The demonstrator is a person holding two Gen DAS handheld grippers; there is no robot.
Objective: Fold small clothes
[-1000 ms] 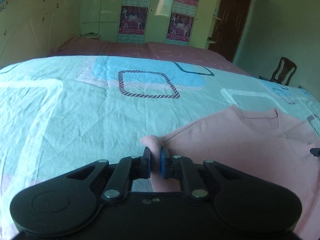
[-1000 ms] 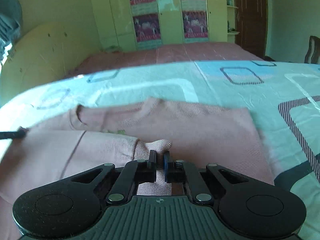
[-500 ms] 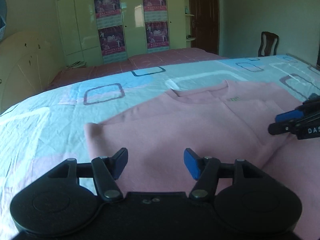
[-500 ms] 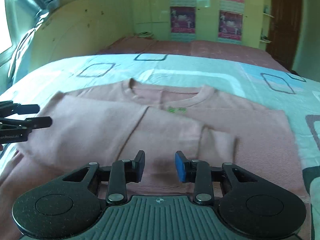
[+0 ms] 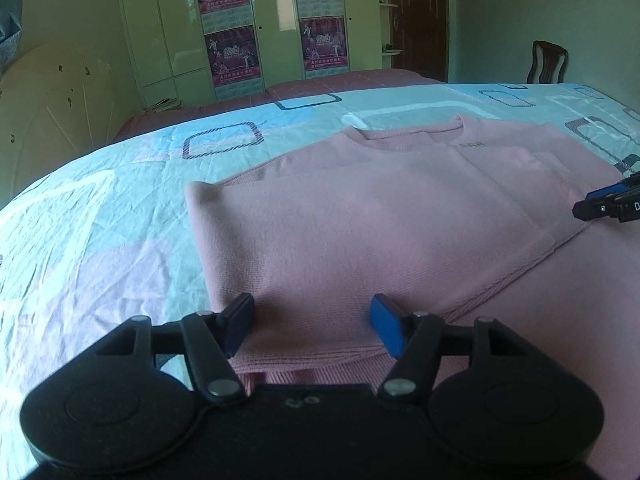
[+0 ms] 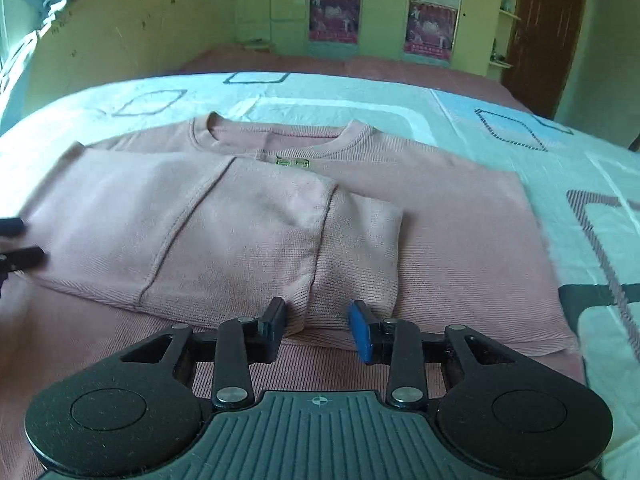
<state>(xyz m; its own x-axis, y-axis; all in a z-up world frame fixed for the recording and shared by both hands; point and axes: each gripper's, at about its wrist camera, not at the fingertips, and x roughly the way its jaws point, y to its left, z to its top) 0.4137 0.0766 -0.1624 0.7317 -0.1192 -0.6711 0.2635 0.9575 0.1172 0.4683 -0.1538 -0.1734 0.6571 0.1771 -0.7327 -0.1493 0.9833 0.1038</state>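
A pink sweater (image 5: 380, 216) lies flat on the bed, neckline at the far side, its left sleeve (image 6: 248, 240) folded across the chest. My left gripper (image 5: 312, 326) hovers just above the folded left edge, its jaws opening, with cloth lying below the gap and neither pad pressing on it. My right gripper (image 6: 318, 326) stands open over the ribbed cuff (image 6: 360, 248) of that sleeve, holding nothing. Each gripper shows in the other's view: the right gripper (image 5: 608, 204) at the far right edge, the left gripper (image 6: 16, 244) at the far left edge.
The bed sheet (image 5: 100, 220) is pale blue with square outlines and reaches out on all sides of the sweater. A pink bedspread (image 6: 360, 68) lies beyond it. Green wardrobes with posters (image 5: 228, 56), a dark door (image 5: 416, 20) and a wooden chair (image 5: 546, 62) stand at the back.
Both grippers were shut on folds of the pink sleeve; they have let go and stand open. The sleeve now lies flat across the sweater, and both grippers have pulled back.
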